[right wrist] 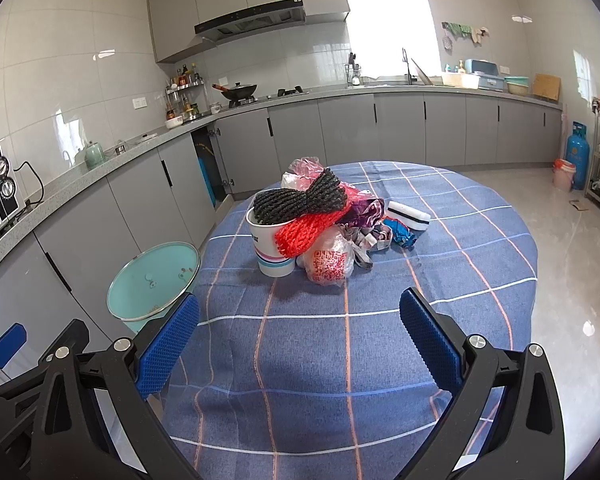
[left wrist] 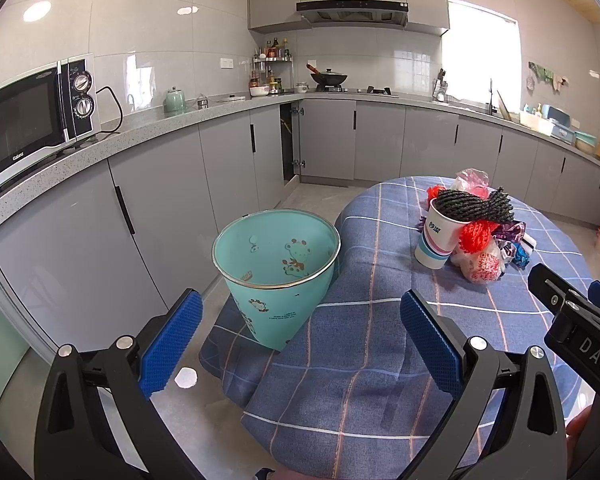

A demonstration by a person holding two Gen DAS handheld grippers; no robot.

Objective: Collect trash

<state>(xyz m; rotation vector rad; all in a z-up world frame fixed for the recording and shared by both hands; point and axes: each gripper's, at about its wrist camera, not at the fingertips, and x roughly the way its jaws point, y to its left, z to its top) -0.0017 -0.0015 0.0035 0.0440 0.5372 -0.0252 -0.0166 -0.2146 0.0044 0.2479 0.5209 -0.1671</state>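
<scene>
Nothing is being held yet: the left claw and the right claw are both being carried spread wide and empty above the near edge of the bench, so the step in hand is judged to be the approach to a first piece of trash.

The trash pile is lying ahead of the right claw, well apart from it: a paper cup stuffed with dark mesh and red netting, with a printed plastic bag touching the cup's right side and crumpled wrappers beyond.

The teal bin is standing open on the floor just ahead of the left claw, beside the bench edge.

Next, one claw is probably being called on to reach forward, be shut on a loose item atop the pile, and be swung left over the bin's mouth.
</scene>
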